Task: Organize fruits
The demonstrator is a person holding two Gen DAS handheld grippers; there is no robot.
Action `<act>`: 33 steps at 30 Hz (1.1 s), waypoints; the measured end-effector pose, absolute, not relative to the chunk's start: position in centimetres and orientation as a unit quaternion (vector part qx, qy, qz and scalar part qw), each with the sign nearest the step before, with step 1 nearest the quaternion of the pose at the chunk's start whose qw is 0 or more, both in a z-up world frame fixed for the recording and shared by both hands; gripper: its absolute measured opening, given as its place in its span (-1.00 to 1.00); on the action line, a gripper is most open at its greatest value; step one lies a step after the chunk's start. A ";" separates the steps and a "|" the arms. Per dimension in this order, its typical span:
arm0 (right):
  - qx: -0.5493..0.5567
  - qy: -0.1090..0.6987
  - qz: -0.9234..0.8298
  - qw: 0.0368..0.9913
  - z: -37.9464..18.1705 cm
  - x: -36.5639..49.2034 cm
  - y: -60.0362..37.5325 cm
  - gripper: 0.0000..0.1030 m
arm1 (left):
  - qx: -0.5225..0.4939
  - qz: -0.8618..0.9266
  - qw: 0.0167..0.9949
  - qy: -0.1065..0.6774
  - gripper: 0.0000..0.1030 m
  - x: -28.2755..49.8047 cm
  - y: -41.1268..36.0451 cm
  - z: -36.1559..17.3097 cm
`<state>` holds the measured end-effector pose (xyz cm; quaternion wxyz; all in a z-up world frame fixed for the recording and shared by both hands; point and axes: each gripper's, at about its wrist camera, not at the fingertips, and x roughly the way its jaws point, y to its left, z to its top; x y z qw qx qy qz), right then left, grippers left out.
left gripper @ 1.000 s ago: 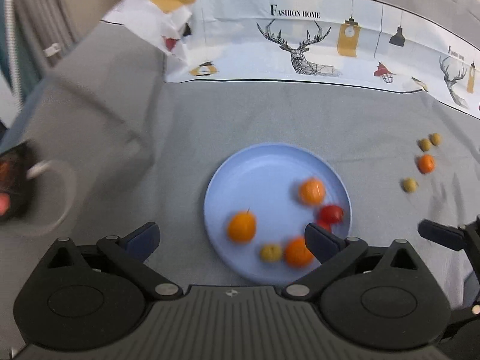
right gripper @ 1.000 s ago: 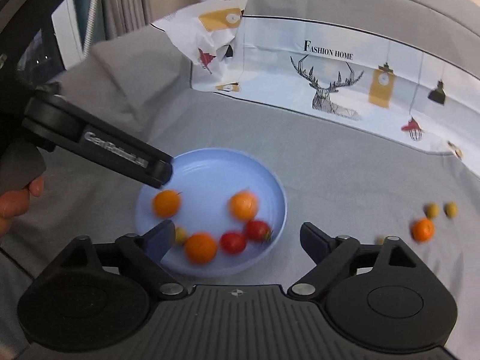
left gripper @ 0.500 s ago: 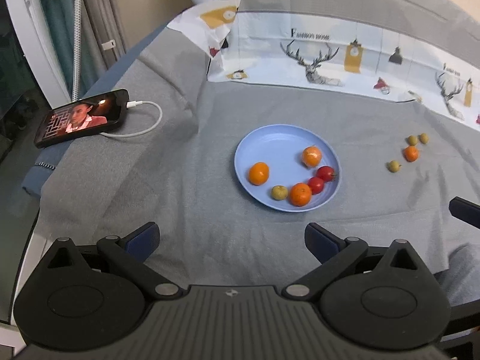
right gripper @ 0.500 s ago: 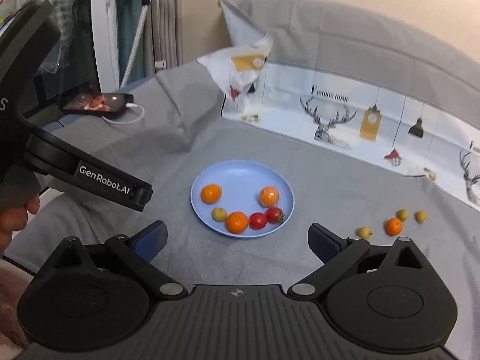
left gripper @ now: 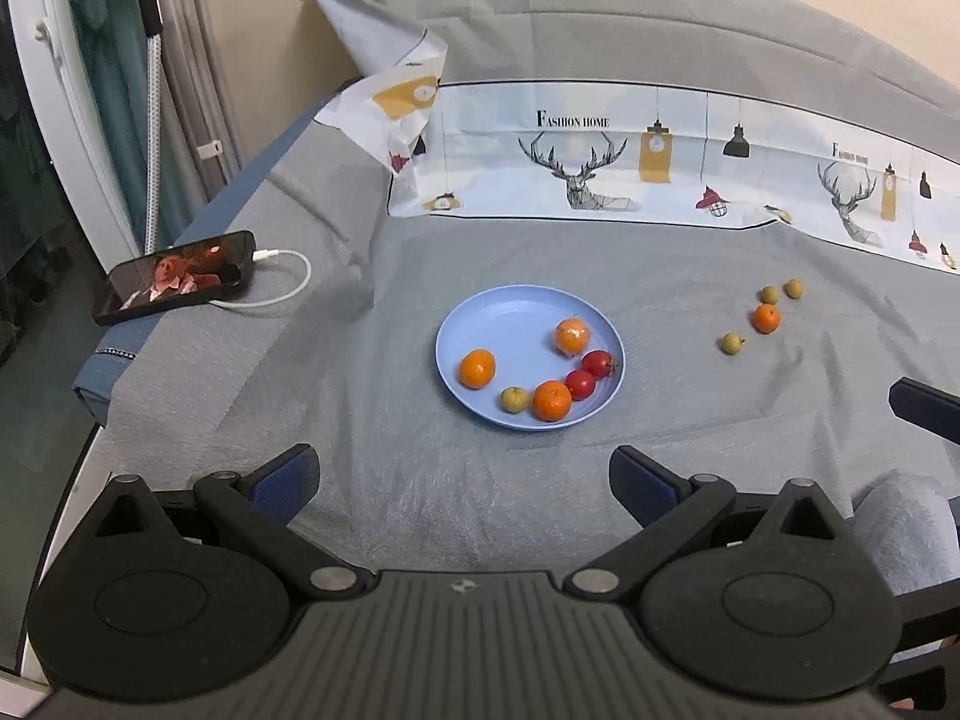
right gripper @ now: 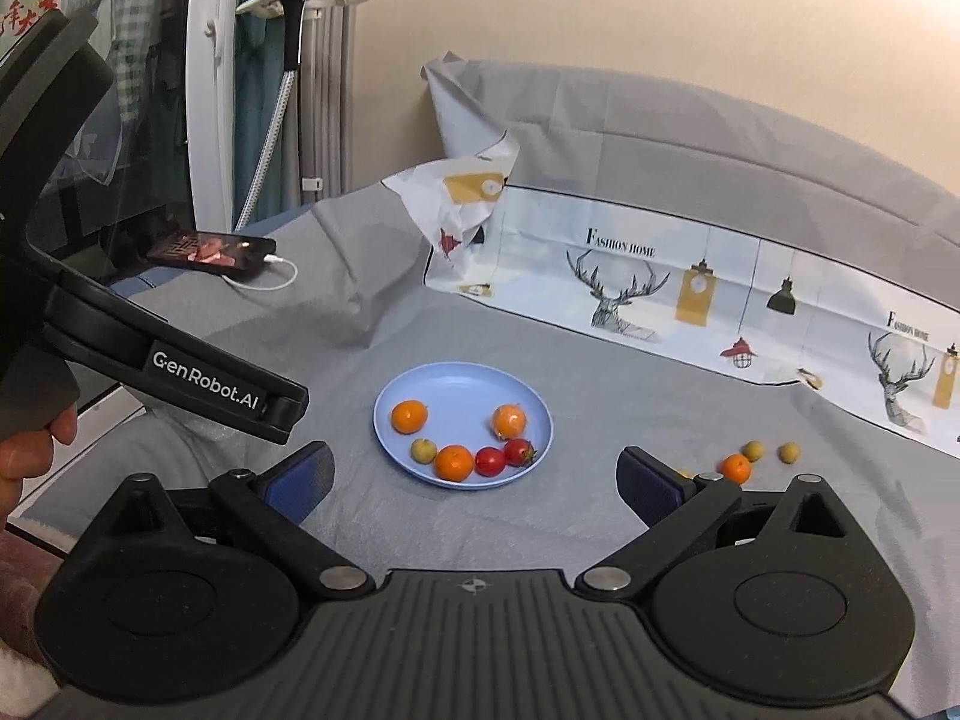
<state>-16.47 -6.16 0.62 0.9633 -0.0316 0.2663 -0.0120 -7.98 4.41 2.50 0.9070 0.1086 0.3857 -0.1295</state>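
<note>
A: Both of our grippers have pulled back since a second ago; the grey cloth-covered table point(left gripper: 420, 480) now spreads wide below us, where before the round light-blue plastic plate point(left gripper: 510, 312) filled the view.

B: We hold nothing. Our left gripper point(left gripper: 463, 477) has its jaws spread wide and empty, and our right gripper point(right gripper: 474, 477) the same.

A: On the plate we see three small orange citrus fruits point(left gripper: 477, 368), two red cherry tomatoes point(left gripper: 580, 384) touching each other, and one small yellow-green round fruit point(left gripper: 515, 399).

B: Well apart to the right on the cloth, we count one loose orange citrus point(left gripper: 765, 318) and three small yellow-green fruits point(left gripper: 731, 342) near it. Those likely belong on the plate.

A: We judge them light, round and apt to roll. The tomatoes look thin-skinned and soft, so we squeeze gently. We take each fruit across its widest middle, fingers low beside the cloth.

B: Off to the left, a black phone point(left gripper: 174, 276) lies on its white cable.
</note>
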 end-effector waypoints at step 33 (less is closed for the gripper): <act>-0.037 0.275 -0.009 0.961 0.6 -16.1 -6.0 0.94 | 0.114 -0.126 0.905 0.390 0.99 -7.3 4.3 2.1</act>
